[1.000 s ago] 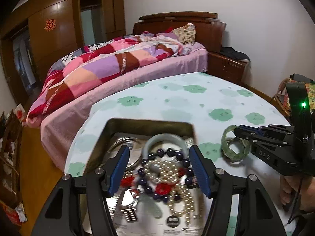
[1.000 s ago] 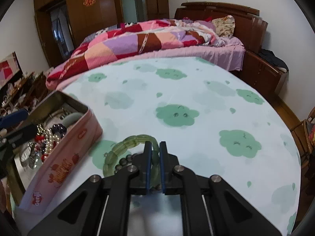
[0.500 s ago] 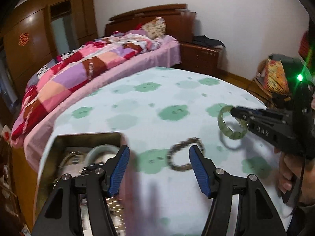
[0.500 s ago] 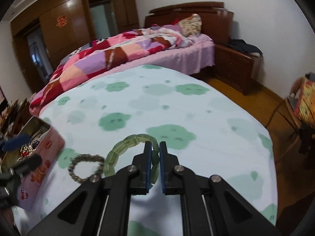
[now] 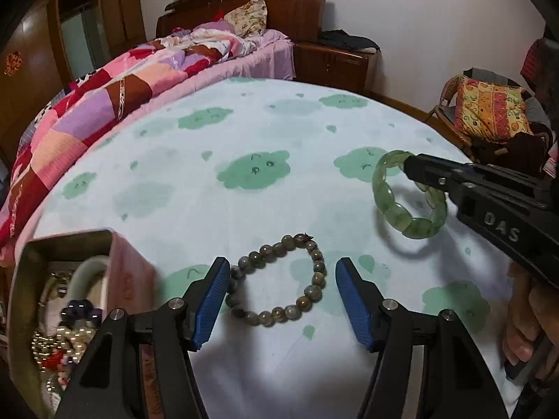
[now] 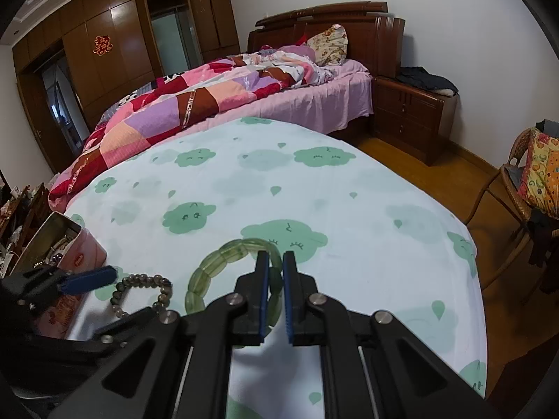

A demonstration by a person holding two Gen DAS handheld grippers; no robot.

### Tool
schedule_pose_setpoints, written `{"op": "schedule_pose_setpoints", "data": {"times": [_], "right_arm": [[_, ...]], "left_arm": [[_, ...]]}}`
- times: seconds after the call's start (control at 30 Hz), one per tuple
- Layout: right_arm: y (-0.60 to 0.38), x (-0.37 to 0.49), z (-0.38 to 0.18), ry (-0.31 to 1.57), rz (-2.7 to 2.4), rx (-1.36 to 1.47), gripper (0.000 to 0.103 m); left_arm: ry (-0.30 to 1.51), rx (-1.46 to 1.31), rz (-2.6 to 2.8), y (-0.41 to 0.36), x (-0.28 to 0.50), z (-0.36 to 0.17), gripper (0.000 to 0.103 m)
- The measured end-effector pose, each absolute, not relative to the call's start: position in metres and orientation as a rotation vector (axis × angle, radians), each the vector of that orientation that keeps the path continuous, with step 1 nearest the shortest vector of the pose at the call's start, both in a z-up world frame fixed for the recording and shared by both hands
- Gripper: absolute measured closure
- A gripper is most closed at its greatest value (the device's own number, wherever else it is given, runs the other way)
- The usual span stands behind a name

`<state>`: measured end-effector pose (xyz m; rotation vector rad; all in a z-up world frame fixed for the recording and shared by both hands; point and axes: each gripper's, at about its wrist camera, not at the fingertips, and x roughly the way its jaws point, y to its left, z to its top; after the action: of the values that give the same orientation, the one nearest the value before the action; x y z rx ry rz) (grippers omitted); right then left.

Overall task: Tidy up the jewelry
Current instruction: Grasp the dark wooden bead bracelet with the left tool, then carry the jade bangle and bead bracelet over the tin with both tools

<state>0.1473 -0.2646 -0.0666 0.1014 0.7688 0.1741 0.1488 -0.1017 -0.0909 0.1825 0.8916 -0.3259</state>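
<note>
- The right gripper (image 5: 415,171) carries the white letters "DAS" on its black side, readable in the left wrist view; a hand (image 5: 527,317) holds its grip at the right edge of that view.
- The pink tin (image 6: 84,255) has a red oval label on its wall with small white writing too blurred to read, and further printing lower on the same wall that cannot be made out either.
- A red paper character ornament (image 6: 102,44) hangs on the wooden wardrobe doors (image 6: 115,52) across the room.
- The right gripper's fingers are pinching the green bangle (image 5: 405,197) of flat translucent segments by its rim; the bangle hangs lifted off the table (image 5: 244,132), over its right part, with its shadow on the cloth below.
- The left gripper (image 5: 279,300) has its blue pads (image 5: 211,300) spread wide with nothing pressed between them; they straddle the beaded bracelet (image 5: 279,279).
- That bracelet of round grey-brown beads lies flat on the cloud-print cloth near the table's front edge, just beside the tin's right wall.
- The tin stands open at the table's front-left edge, holding pearl strands, dark beads and red pieces.
- Behind the table is a bed (image 6: 244,87) with a patchwork quilt, a nightstand (image 6: 412,111), and a wicker chair (image 6: 524,181) at the right.
</note>
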Motion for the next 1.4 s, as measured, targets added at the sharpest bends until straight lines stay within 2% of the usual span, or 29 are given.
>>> {"op": "schedule_pose_setpoints", "data": {"times": [0.2,0.23,0.4,0.43,0.73,1.4], "right_arm": [[-0.264,0.148,-0.068,0.776,0.175,0.089,0.093],[-0.263,0.148,-0.068,0.778,0.176,0.087,0.093],[-0.261,0.148,-0.069,0.782,0.176,0.08,0.093],[-0.261,0.148,-0.069,0.783,0.176,0.079,0.093],[-0.259,0.147,-0.069,0.774,0.186,0.081,0.093],[-0.241,0.131,-0.052,0.678,0.266,0.065,0.093]], "left_arm": [[0.889,0.165,-0.347,-0.103,0.152,-0.099,0.042],[0.883,0.161,-0.352,-0.102,0.151,-0.099,0.045],[0.866,0.158,-0.362,-0.101,0.15,-0.096,0.084],[0.865,0.157,-0.363,-0.1,0.15,-0.096,0.087],[0.83,0.128,-0.346,-0.093,0.143,-0.09,0.088],[0.686,0.081,-0.326,-0.065,0.102,-0.039,0.088]]}}
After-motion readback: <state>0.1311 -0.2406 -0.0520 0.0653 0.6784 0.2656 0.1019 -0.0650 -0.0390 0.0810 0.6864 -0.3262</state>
